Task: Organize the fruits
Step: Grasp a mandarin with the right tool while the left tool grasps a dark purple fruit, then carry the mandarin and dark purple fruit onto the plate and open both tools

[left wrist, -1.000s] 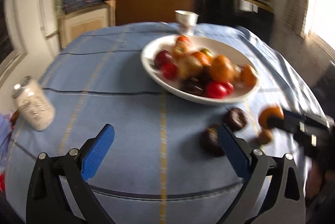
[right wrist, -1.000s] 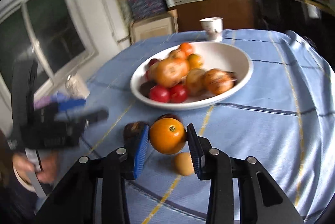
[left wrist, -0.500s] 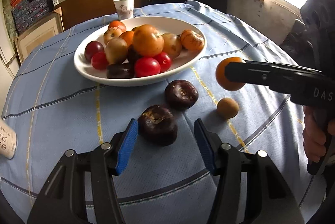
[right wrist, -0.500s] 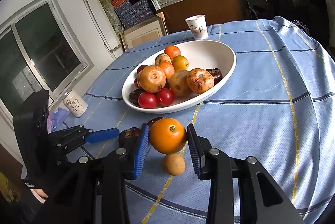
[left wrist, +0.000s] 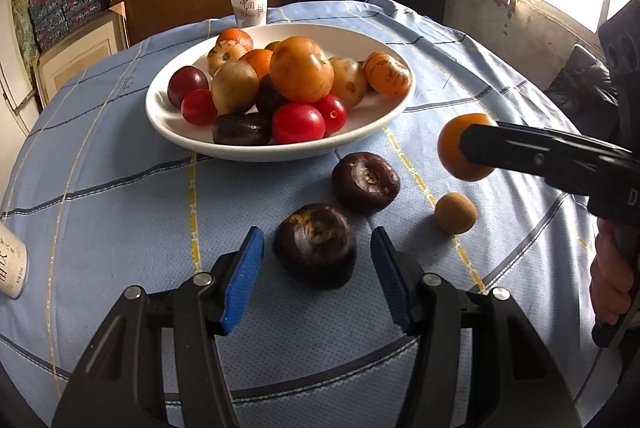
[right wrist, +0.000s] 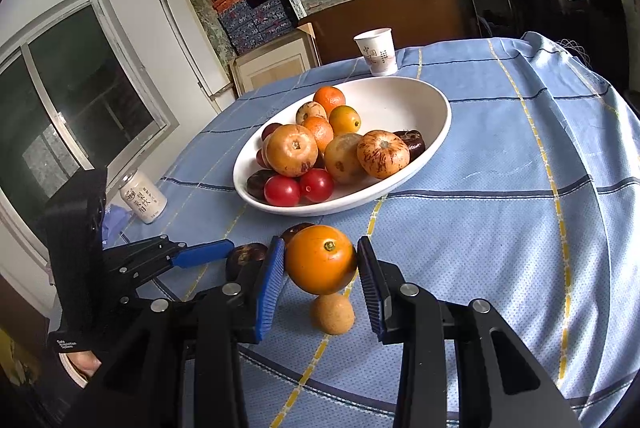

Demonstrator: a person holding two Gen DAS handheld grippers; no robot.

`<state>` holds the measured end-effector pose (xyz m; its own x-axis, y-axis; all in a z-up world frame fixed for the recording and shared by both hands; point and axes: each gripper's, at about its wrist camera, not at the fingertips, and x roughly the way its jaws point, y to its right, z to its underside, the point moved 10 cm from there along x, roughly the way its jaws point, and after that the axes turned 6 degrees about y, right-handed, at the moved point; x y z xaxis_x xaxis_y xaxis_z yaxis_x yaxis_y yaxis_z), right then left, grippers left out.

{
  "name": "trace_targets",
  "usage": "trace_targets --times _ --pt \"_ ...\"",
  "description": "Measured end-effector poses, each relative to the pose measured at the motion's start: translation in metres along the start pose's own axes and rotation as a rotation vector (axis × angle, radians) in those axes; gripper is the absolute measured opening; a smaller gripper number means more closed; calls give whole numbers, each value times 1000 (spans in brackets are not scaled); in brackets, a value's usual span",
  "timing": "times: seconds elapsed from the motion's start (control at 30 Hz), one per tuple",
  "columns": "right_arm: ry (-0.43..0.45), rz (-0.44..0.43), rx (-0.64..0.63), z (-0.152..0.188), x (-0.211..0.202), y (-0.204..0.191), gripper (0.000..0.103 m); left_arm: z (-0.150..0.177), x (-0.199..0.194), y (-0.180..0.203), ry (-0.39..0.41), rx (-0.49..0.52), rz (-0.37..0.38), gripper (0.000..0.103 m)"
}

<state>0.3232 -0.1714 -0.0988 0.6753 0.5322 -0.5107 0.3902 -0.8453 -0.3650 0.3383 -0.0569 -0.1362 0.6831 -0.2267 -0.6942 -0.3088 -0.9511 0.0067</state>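
Note:
A white bowl [left wrist: 372, 124] [right wrist: 436, 132] full of mixed fruit stands mid-table. My left gripper [left wrist: 316, 268] is open, its blue pads on either side of a dark purple fruit [left wrist: 316, 244] lying on the cloth, not touching it. A second dark fruit [left wrist: 366, 182] lies just beyond. My right gripper [right wrist: 320, 276] is shut on an orange fruit [right wrist: 320, 258] [left wrist: 456, 152] and holds it above the cloth. A small tan round fruit [right wrist: 333, 314] [left wrist: 455, 213] lies under it.
A paper cup [left wrist: 249, 5] [right wrist: 377, 51] stands behind the bowl. A white can [right wrist: 143, 197] stands at the table's left edge. The blue checked tablecloth [right wrist: 520, 228] drapes over the round table. Shelves and boxes stand behind.
My left gripper swung from the table's left to the dark purple fruit and narrowed around it. My right gripper keeps hold of the orange fruit, about in place.

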Motion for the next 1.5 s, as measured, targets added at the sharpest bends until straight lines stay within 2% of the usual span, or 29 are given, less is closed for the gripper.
trace_targets --times 0.23,0.43,0.57,0.7,0.83,0.97,1.13,1.17,1.2,1.23,1.3,1.37,1.43,1.5 --pt "-2 3 0 0 0 0 38 6 8 1 -31 6 4 43" --pt "-2 3 -4 0 1 0 38 3 1 -1 -9 -14 16 43" --pt "6 1 -17 0 -1 1 38 -5 -19 -3 35 -71 75 43" --pt "43 -10 -46 -16 -3 -3 38 -37 -36 -17 103 -143 123 43" --pt "99 -2 -38 -57 10 3 38 -88 -24 -42 137 -169 88 43" --pt "96 35 -22 -87 46 21 38 -125 15 -60 107 -204 63 43" --pt "76 59 -21 -101 85 35 38 -140 51 -75 68 -187 8 43" --pt "82 59 -22 -104 88 35 38 -142 54 -76 63 -188 5 45" --pt "92 61 -22 -106 89 35 40 -143 54 -76 66 -191 11 57" --pt "100 55 -19 -108 88 35 45 -146 49 -76 76 -199 19 76" --pt "119 35 -11 -110 79 31 49 -147 36 -78 116 -203 4 88" --pt "135 20 -18 -109 64 25 49 -144 17 -74 150 -171 -26 88" --pt "141 16 -39 -103 48 19 52 -136 -2 -69 170 -150 -61 96" --pt "135 15 -55 -92 34 14 60 -124 -22 -65 190 -145 -96 97"
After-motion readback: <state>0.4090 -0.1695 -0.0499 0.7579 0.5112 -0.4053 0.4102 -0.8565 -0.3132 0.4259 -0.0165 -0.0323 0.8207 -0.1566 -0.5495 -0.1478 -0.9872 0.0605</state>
